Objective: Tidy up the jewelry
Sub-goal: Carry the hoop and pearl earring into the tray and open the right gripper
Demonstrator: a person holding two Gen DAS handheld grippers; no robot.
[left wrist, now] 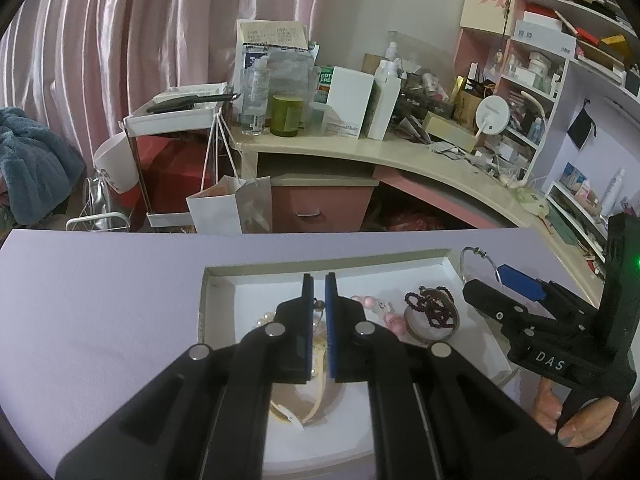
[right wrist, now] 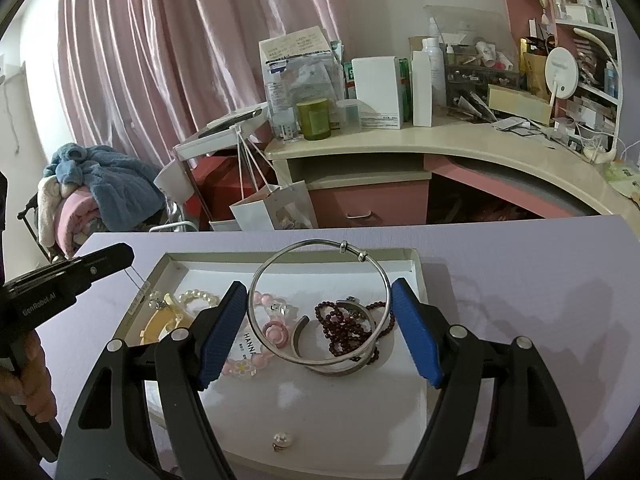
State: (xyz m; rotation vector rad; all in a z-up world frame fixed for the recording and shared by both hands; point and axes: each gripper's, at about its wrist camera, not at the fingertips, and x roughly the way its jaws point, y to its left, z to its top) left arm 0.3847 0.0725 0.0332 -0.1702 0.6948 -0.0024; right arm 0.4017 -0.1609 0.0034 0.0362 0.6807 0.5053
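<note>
While our left tongs (left wrist: 319, 280) hover pressed together and empty over the tray (left wrist: 224, 276), nothing there is in play. From the right wrist, our right tongs (right wrist: 318, 292) pinch the bangle (right wrist: 320, 300) above the tray's bracelets (right wrist: 348, 328); next we judge it needs lowering onto bare tray floor.

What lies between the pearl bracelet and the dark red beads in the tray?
A pink bead bracelet, shown in the right wrist view.
</note>
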